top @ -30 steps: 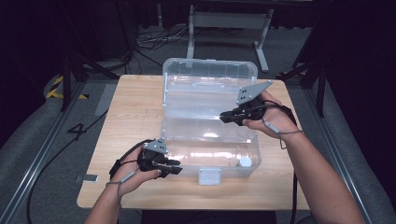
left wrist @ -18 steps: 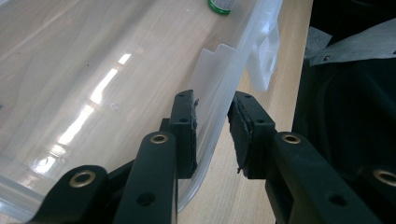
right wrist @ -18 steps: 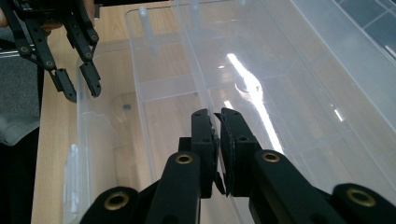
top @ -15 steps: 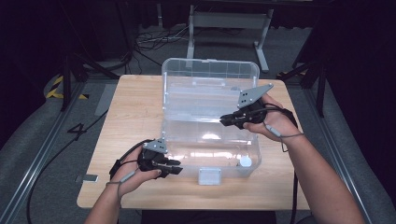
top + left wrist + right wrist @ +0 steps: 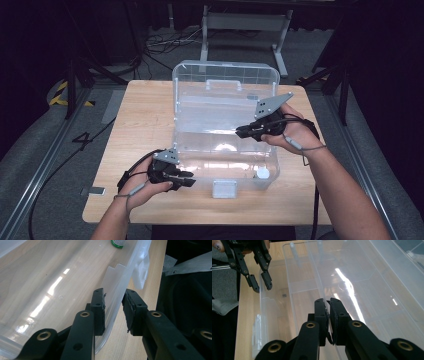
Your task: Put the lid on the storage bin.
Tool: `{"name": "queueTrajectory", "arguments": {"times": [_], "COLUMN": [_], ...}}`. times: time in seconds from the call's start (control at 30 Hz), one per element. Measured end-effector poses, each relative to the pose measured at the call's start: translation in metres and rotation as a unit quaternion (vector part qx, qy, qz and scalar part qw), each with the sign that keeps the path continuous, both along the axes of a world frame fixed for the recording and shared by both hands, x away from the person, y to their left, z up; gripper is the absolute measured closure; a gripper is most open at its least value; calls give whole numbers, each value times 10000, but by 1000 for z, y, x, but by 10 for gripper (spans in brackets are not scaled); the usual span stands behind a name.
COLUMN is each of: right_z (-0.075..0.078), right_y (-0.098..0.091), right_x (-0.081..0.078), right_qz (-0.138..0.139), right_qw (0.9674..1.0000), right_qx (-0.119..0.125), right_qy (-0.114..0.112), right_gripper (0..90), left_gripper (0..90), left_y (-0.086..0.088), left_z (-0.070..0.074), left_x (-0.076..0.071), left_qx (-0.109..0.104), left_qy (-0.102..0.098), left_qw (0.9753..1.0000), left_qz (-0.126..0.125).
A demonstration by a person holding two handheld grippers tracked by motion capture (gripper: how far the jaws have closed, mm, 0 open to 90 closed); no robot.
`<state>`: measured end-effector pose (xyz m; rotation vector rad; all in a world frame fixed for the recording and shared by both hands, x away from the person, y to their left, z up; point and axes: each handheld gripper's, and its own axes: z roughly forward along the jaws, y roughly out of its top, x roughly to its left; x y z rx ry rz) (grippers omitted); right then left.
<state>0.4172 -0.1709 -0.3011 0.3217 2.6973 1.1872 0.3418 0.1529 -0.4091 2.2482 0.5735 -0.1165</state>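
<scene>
A clear plastic storage box [image 5: 225, 145] is sitting open in the middle of the wooden tabletop [image 5: 145, 120], with its lid [image 5: 225, 85] standing upright at the far side and a handle on the lid's top edge. A white latch [image 5: 224, 189] is hanging on the box's near wall, facing the person.

The left tool [image 5: 186, 179] is sitting at the near-left corner of the box. In the left gripper view its jaws are straddling the box's front rim [image 5: 113, 298], one pad inside the wall and one outside. The inner pad is lying against the plastic; a gap is showing between the outer pad and the wall, so this tool is standing apart around the rim and not clamping it.

The right tool [image 5: 242, 131] is reaching in from the right side, over the back of the box near the hinge line. In the right gripper view its jaws [image 5: 328, 308] are pressed nearly together with a thin clear plastic edge [image 5: 322, 290] running between them, so it is pinching that edge.

A small white-capped bottle [image 5: 262, 173] is standing inside the box at its near-right corner; its green label is showing in the left gripper view [image 5: 117, 243]. Cables are trailing off both tools towards the person's wrists.
</scene>
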Motion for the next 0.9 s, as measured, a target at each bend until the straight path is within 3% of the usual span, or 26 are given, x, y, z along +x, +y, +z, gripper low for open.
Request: {"name": "queueTrajectory", "arguments": {"times": [0.9], "right_z": [-5], "right_y": [-1], "right_x": [-13], "right_qz": [132], "right_qw": [9999], "right_qx": [-26], "right_qy": [46], "right_gripper": [855], "left_gripper": [710], "left_y": [0], "left_z": [0], "left_x": [0], "left_qx": [-29], "left_qy": [29], "left_qw": [10000], "left_qz": [21]}}
